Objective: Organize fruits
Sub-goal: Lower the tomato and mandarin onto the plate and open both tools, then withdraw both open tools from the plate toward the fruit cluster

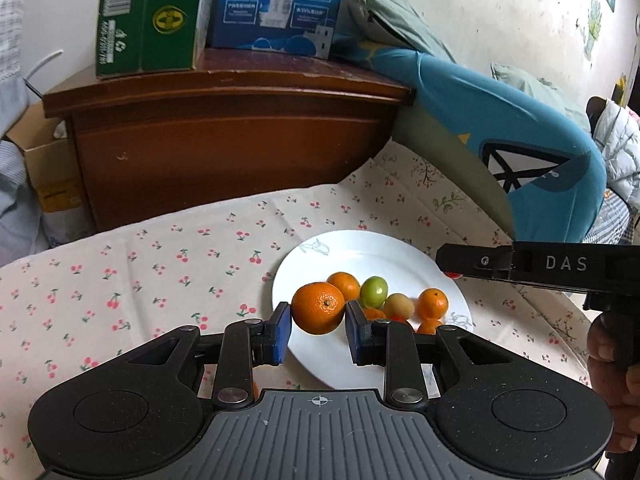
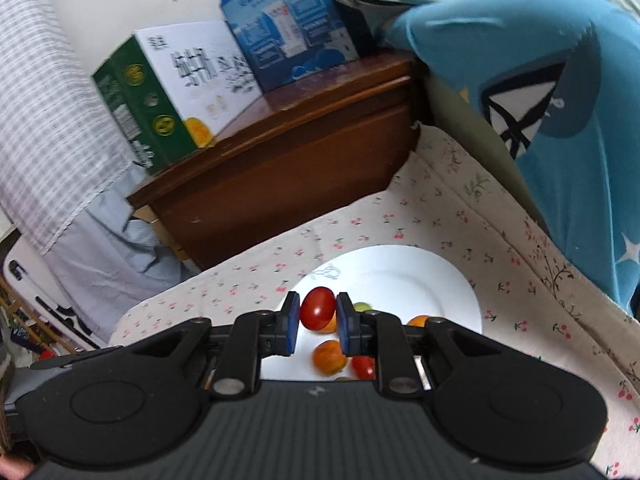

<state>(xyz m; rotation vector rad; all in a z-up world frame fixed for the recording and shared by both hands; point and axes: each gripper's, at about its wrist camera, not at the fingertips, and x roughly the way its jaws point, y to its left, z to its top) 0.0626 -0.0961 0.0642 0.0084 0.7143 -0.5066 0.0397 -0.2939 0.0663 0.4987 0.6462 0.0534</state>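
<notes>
While fruits fill the plate (image 1: pixel 400 248), fingers clamp a tangerine (image 1: pixel 318 307).

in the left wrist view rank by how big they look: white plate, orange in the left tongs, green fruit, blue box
1. blue box
2. white plate
3. orange, held in the left tongs, nearest the camera, so it may look oversized
4. green fruit

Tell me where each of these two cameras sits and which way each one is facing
Left wrist: sits on the left gripper, looking down at the white plate; its fingers clamp a tangerine; the right gripper and a hand show.
Right wrist: sits on the right gripper, tilted, above the plate; clamps a red tomato.
Shared: plate, cherry cloth, wooden cabinet.
</notes>
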